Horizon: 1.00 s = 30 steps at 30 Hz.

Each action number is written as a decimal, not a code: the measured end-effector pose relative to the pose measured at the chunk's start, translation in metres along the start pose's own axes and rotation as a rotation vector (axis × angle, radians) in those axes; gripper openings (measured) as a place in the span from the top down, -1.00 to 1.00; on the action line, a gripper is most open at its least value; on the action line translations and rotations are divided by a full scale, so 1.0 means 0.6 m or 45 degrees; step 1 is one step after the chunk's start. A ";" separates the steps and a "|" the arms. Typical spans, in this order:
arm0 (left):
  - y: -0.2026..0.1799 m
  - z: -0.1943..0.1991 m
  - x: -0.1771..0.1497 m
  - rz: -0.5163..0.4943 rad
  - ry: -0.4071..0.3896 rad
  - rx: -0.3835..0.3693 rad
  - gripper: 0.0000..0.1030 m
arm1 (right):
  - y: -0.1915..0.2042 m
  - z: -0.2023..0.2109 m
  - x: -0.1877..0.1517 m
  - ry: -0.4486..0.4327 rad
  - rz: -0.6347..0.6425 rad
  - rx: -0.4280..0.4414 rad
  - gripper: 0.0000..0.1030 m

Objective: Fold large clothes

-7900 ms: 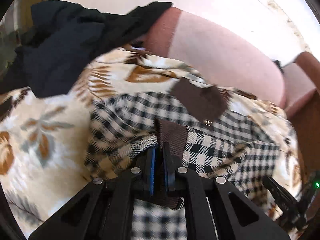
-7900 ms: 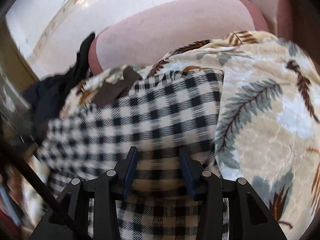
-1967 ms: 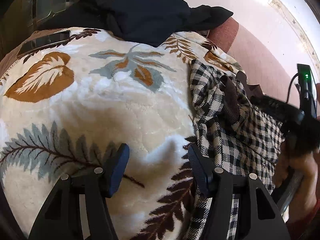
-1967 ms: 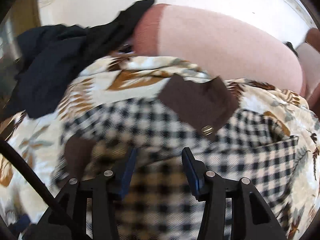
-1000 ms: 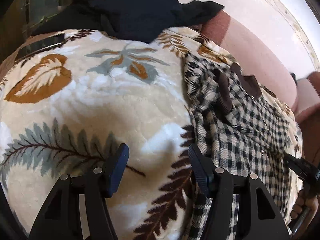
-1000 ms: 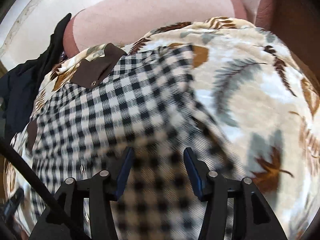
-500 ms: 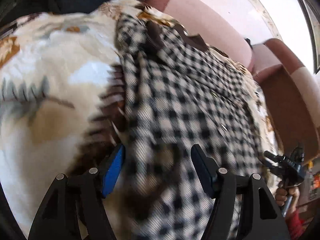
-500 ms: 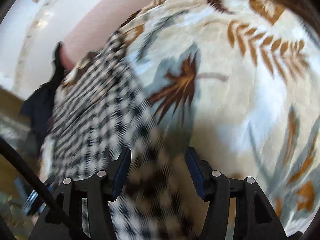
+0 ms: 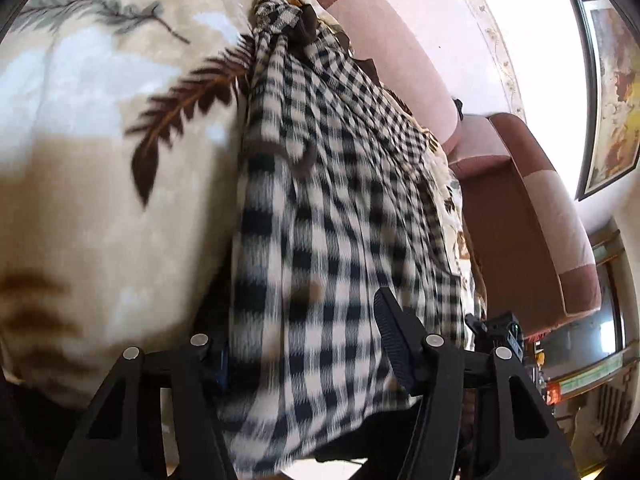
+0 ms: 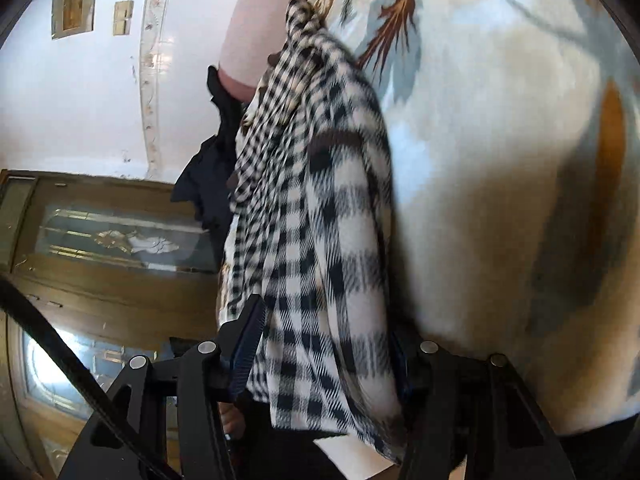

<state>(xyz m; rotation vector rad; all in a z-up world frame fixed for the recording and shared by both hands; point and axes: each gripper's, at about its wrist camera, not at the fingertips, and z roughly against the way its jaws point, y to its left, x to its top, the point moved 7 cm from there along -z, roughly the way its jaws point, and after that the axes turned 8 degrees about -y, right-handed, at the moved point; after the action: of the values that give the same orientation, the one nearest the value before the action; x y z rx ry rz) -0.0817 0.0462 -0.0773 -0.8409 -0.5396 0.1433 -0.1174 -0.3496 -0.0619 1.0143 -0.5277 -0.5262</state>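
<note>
Soft black-and-cream checked flannel shirt [image 9: 328,208] draped over the fleecy leaf-print blanket [image 9: 100,160], hem spilling between both grippers: left gripper [image 9: 304,344] spread wide, right gripper [image 10: 328,344] likewise.

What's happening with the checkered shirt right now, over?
Left gripper open, jaws astride the checkered shirt hem. Right gripper open, astride the same hem. Shirt lying on leaf-print blanket. Nothing blocking.
</note>
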 end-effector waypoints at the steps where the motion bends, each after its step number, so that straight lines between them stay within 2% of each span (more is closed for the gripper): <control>1: -0.003 0.002 -0.009 -0.007 0.004 0.002 -0.12 | 0.002 -0.001 -0.008 0.008 -0.001 0.012 -0.14; 6: -0.015 0.000 -0.030 -0.081 -0.006 0.056 -0.12 | 0.008 -0.015 -0.046 0.062 0.017 0.043 -0.14; 11: -0.018 -0.003 -0.034 -0.097 -0.040 0.108 -0.12 | 0.009 -0.012 -0.063 0.044 0.042 0.021 -0.13; 14: -0.028 -0.009 -0.037 -0.160 -0.037 0.202 -0.12 | 0.011 -0.013 -0.068 0.000 0.062 -0.046 0.09; 15: -0.028 -0.010 -0.037 -0.184 -0.029 0.235 -0.09 | 0.009 -0.011 -0.070 -0.016 0.074 -0.090 0.34; 16: -0.028 -0.010 -0.037 -0.208 -0.018 0.287 0.23 | 0.005 -0.010 -0.069 -0.026 0.079 -0.128 0.62; 17: -0.023 -0.010 -0.034 -0.228 -0.008 0.375 0.78 | 0.000 -0.007 -0.070 -0.037 0.079 -0.171 0.70; 18: -0.016 -0.008 -0.029 -0.229 0.008 0.433 0.85 | -0.004 -0.004 -0.070 -0.043 0.072 -0.193 0.73; 20: -0.011 0.003 -0.020 -0.163 0.013 0.375 0.89 | -0.002 0.002 -0.069 -0.059 0.072 -0.219 0.78; 23: -0.011 0.036 -0.008 -0.122 -0.033 0.353 0.89 | 0.023 0.011 -0.070 -0.069 0.142 -0.223 0.82; 26: -0.020 0.064 -0.012 -0.119 -0.059 0.331 0.89 | 0.063 0.027 -0.079 -0.083 0.236 -0.217 0.84; 30: -0.031 0.097 -0.030 -0.111 -0.076 0.282 0.89 | 0.108 0.045 -0.108 -0.048 0.342 -0.191 0.84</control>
<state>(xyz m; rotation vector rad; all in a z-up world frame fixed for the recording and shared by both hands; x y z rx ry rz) -0.1287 0.0671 -0.0393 -0.5980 -0.6034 0.1457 -0.1731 -0.2985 -0.0038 0.7774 -0.6379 -0.3407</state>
